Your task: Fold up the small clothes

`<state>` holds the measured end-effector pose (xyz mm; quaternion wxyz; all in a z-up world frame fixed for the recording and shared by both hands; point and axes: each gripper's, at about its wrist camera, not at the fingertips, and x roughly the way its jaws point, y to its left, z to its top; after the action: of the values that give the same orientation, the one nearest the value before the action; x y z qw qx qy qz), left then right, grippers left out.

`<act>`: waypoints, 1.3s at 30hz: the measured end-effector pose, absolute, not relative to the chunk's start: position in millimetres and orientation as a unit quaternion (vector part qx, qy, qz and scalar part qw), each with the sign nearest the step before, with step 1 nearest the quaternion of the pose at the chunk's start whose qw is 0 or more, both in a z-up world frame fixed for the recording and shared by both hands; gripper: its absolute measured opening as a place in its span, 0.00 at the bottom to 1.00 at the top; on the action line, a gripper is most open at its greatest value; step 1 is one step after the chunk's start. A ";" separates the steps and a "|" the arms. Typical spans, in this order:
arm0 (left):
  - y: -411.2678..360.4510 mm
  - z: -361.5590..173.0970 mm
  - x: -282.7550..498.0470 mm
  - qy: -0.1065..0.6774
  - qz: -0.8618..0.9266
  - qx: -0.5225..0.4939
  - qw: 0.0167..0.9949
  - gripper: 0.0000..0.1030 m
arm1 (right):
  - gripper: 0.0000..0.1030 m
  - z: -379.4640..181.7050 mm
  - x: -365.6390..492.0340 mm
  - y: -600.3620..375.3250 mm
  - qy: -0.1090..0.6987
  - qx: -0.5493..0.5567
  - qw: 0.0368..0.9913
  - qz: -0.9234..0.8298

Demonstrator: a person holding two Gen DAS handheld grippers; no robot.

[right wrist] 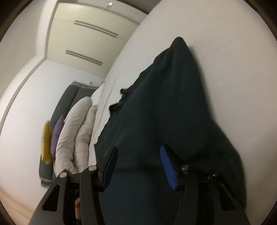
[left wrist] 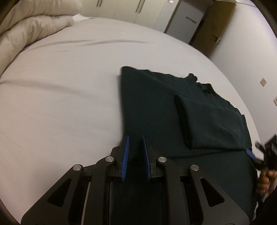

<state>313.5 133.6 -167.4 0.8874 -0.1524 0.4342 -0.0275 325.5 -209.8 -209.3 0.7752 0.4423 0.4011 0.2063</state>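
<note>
While the white bed (left wrist: 69, 86) fills most of both views, its sheet lies bare and lightly creased on the whole side away from the dark green garment (left wrist: 173, 107), with open room there right up to the rolled duvet (left wrist: 26, 34) at the bed's far end. Beyond the bed stand pale wardrobe doors (left wrist: 121, 8) and a wooden door (left wrist: 216, 26). In the right wrist view a grey headboard (right wrist: 69, 97) rises behind the duvet, with a purple cushion (right wrist: 56, 135) and a yellow cushion (right wrist: 45, 140) leaning against it.

The garment lies flat on the bed near its near edge, partly folded: one sleeve or panel is turned in over the body, forming a thicker rectangle (left wrist: 213, 121) on top. Its frilled neckline points toward the bed's far side.

Over the garment's near hem and its edge toward the open sheet, the left gripper (left wrist: 135, 155) hovers with its blue pads (left wrist: 125, 155) drawn nearly together; a narrow gap shows between them, and whether cloth is pinched there cannot be told. At the garment's opposite edge the right gripper (right wrist: 138, 166) stands about half open, cloth spread beneath and between its fingers (right wrist: 167, 166) without the pads pressing on it. A hand (left wrist: 264, 181) grips its handle.
</note>
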 end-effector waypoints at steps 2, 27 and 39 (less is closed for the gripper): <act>139.2 -162.5 302.6 0.442 -0.024 -0.154 0.883 0.16 | 0.55 -202.3 293.4 -221.4 0.425 0.440 0.767 0.193; 157.2 -162.1 24.3 0.476 -0.074 -0.299 0.824 0.77 | 0.79 -197.2 42.6 -272.3 0.416 0.414 0.800 0.123; 164.2 -177.2 40.2 0.494 -0.096 -0.299 0.811 0.76 | 0.74 -205.4 47.4 -274.5 0.426 0.424 0.786 0.145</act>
<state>40.2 164.2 -177.2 0.8107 -0.2988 0.4943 -0.0957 47.4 -274.5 -205.4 0.7856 0.4245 0.4262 0.1450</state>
